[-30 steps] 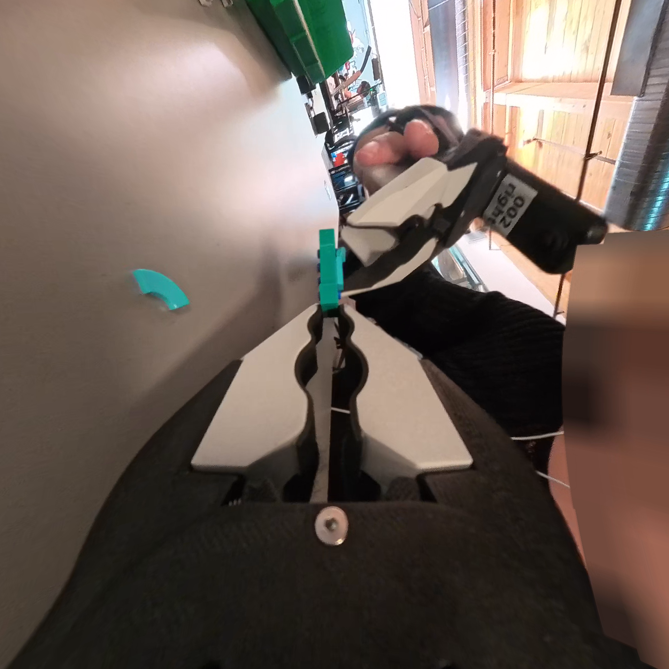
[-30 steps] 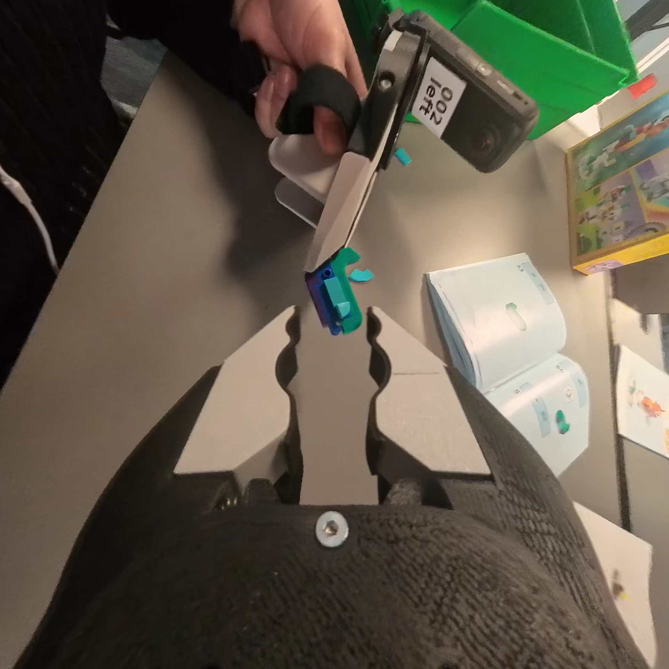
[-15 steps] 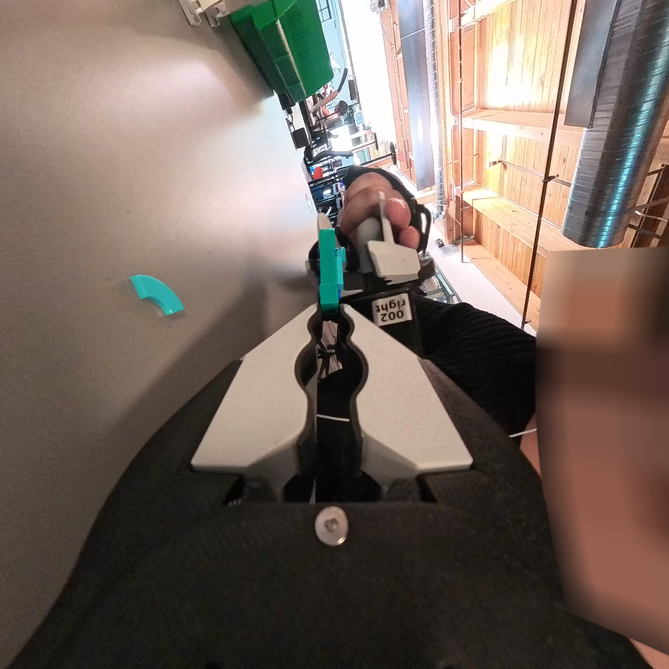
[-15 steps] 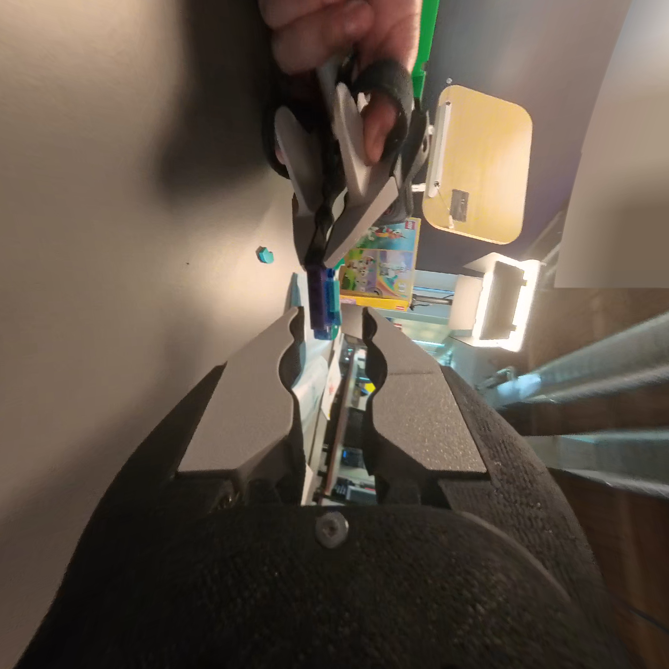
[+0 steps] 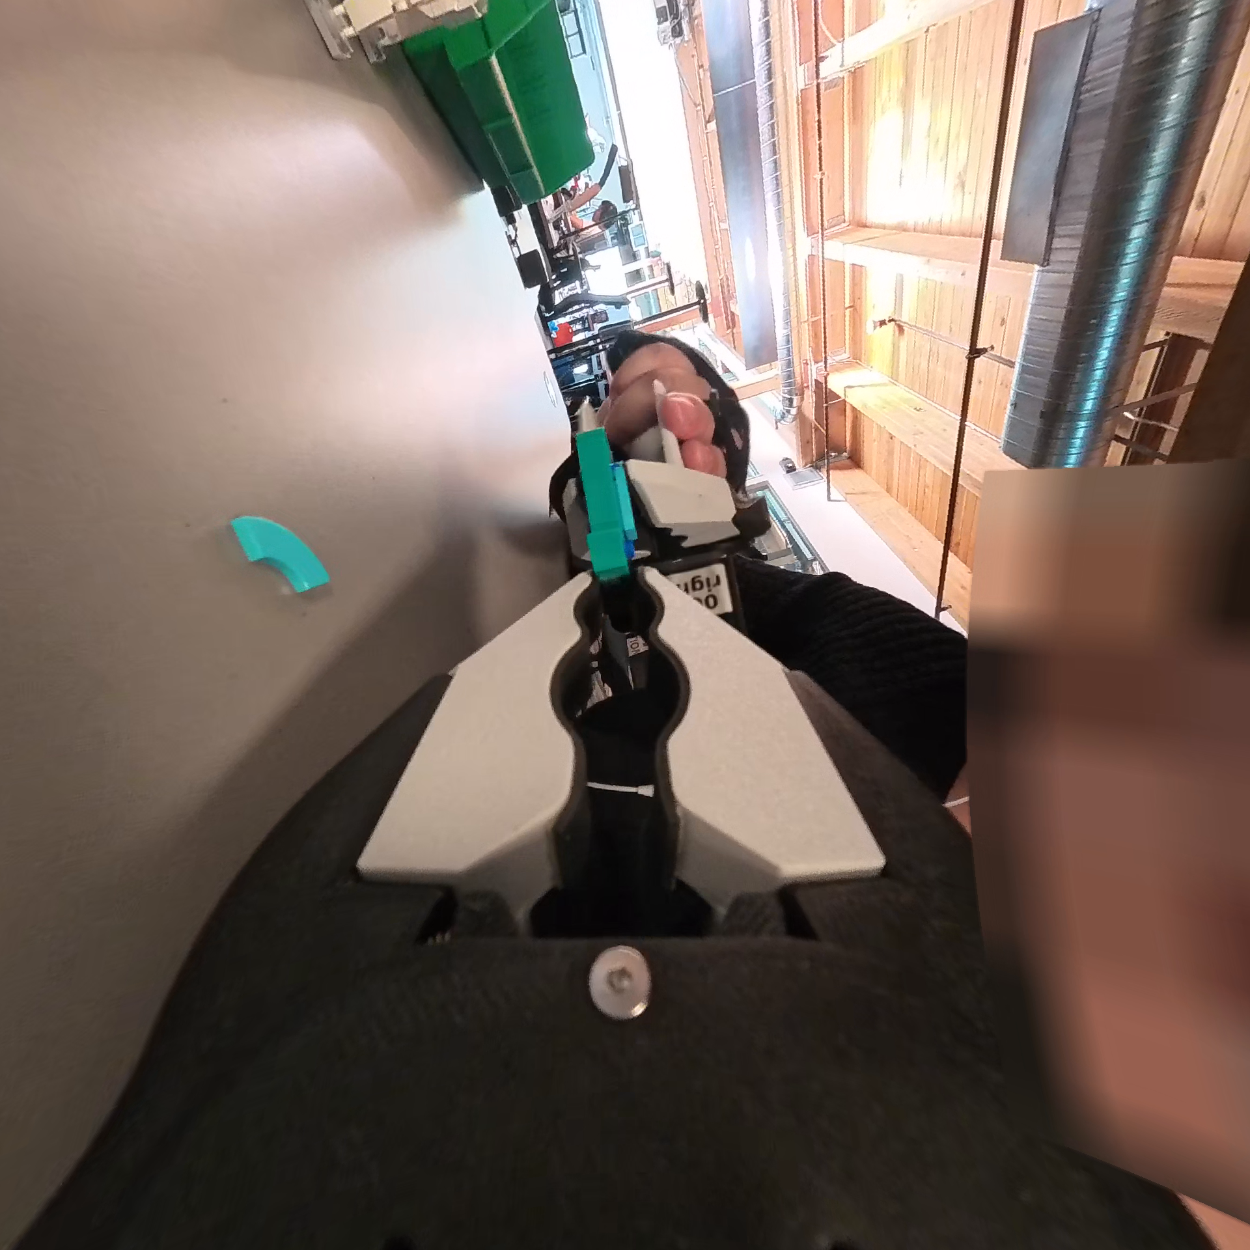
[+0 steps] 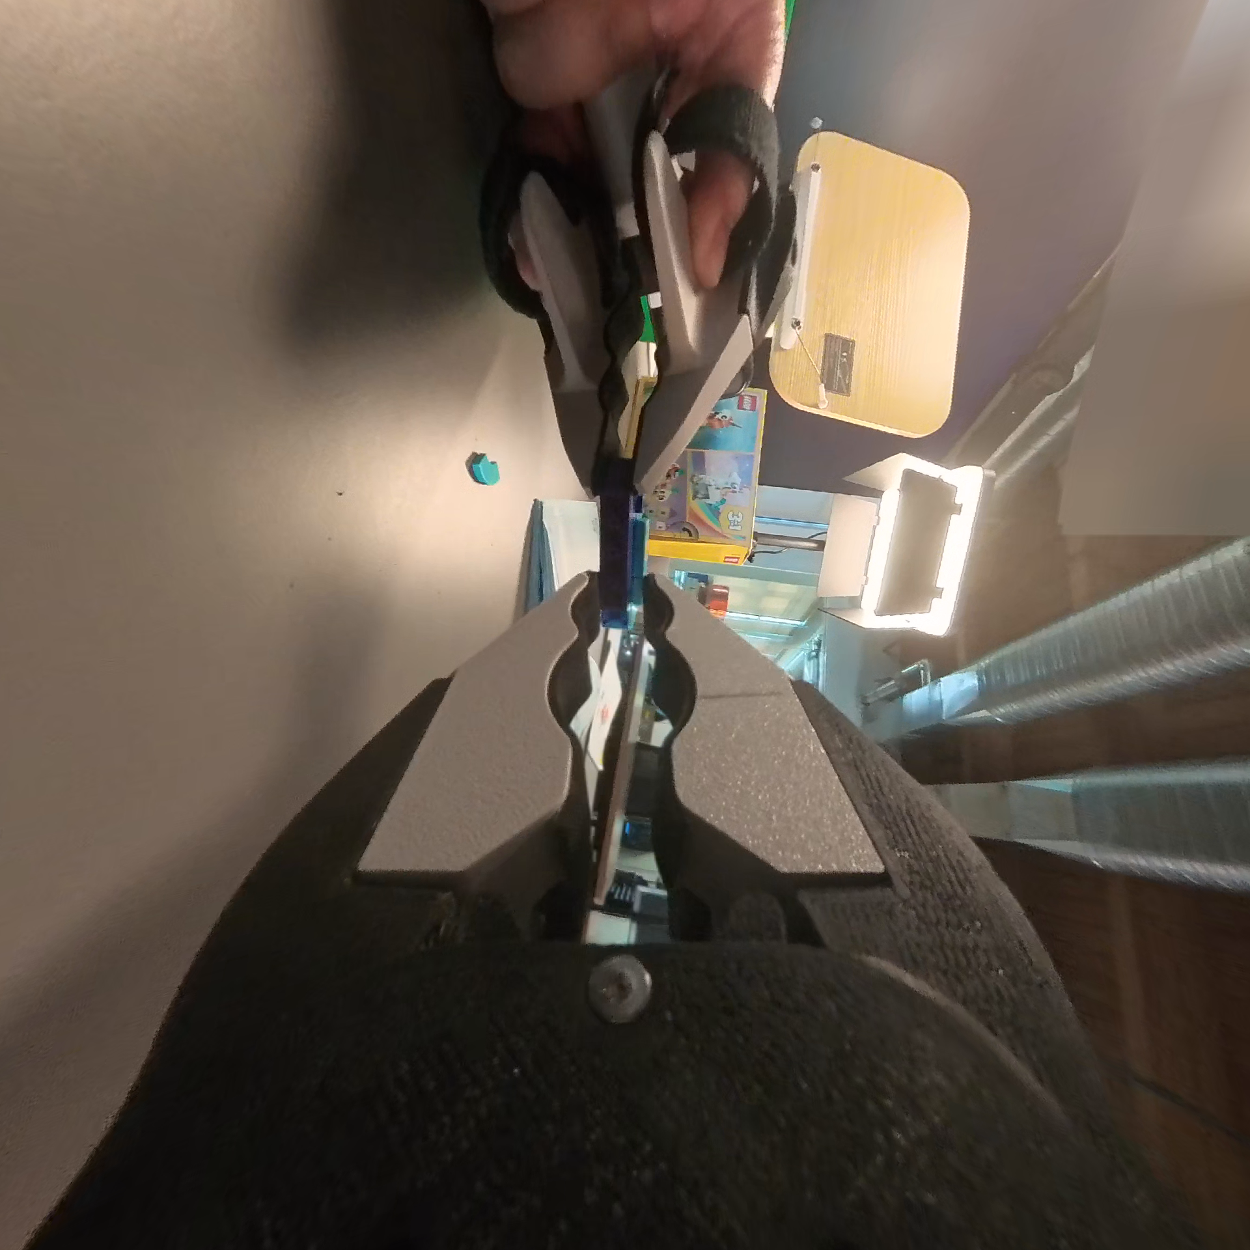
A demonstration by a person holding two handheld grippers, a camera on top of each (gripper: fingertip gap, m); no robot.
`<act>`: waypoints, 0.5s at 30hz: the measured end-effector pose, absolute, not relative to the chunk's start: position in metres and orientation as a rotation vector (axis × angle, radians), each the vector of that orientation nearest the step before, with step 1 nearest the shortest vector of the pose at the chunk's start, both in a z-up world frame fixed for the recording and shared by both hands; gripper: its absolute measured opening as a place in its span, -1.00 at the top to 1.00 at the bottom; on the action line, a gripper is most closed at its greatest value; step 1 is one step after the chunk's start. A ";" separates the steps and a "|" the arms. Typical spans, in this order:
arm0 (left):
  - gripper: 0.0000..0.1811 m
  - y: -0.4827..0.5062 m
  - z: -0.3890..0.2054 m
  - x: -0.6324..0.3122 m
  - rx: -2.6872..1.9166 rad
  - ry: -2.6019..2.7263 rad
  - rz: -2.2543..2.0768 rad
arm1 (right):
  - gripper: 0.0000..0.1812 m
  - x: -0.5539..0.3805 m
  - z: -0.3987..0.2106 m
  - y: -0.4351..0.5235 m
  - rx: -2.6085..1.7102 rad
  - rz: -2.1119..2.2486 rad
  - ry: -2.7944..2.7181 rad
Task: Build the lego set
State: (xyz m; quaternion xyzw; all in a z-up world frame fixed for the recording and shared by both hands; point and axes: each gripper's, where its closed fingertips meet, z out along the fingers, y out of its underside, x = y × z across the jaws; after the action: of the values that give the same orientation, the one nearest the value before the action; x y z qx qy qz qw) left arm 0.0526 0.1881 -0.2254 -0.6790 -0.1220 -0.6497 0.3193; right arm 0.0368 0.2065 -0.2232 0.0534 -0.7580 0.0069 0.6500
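Left gripper (image 5: 614, 575) and right gripper (image 6: 621, 587) — both clamped on one brick stack (image 5: 605, 517); curved piece (image 5: 281, 554) — on table (image 5: 203, 338).

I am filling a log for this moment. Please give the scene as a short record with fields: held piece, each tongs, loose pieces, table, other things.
held piece: teal and blue lego assembly, gripped at both ends
left tongs: shut on one end of the assembly
right tongs: shut on the opposite end
loose pieces: curved teal piece lying on the table, apart from both tongs
table: grey surface
other things: green bin; lego box
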 end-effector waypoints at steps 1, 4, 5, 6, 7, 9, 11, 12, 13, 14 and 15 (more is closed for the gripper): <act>0.92 0.188 -0.226 0.053 -1.786 -0.323 -1.708 | 0.89 0.037 -0.223 0.207 0.117 0.014 -1.724; 0.92 0.189 -0.226 0.051 -1.786 -0.332 -1.701 | 0.89 0.036 -0.225 0.207 0.099 0.026 -1.734; 0.92 0.189 -0.225 0.051 -1.780 -0.329 -1.701 | 0.89 0.036 -0.225 0.207 0.082 0.054 -1.732; 0.92 0.189 -0.225 0.051 -1.781 -0.322 -1.699 | 0.89 0.036 -0.224 0.207 0.053 0.108 -1.730; 0.92 0.189 -0.227 0.052 -1.799 -0.322 -1.677 | 0.87 0.038 -0.223 0.206 0.023 0.173 -1.735; 0.93 0.190 -0.228 0.051 -1.804 -0.320 -1.646 | 0.63 0.041 -0.227 0.210 -0.070 0.300 -1.786; 0.93 0.191 -0.228 0.049 -1.801 -0.330 -1.632 | 0.35 0.044 -0.224 0.224 -0.201 0.418 -1.797; 0.93 0.192 -0.229 0.048 -1.814 -0.327 -1.607 | 0.30 0.046 -0.219 0.231 -0.250 0.472 -1.770; 0.93 0.193 -0.233 0.048 -1.848 -0.312 -1.550 | 0.29 0.047 -0.213 0.240 -0.297 0.526 -1.728; 0.93 0.195 -0.238 0.048 -1.900 -0.276 -1.456 | 0.29 0.048 -0.206 0.249 -0.346 0.582 -1.678; 0.92 0.198 -0.241 0.048 -1.944 -0.222 -1.353 | 0.29 0.049 -0.198 0.257 -0.396 0.641 -1.618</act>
State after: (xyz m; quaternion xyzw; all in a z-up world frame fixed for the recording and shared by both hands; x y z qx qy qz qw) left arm 0.0484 0.1978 -0.2414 -0.7584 -0.0866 -0.5278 0.3725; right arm 0.0493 0.2575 -0.1982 -0.1727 -0.7058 0.2794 0.6276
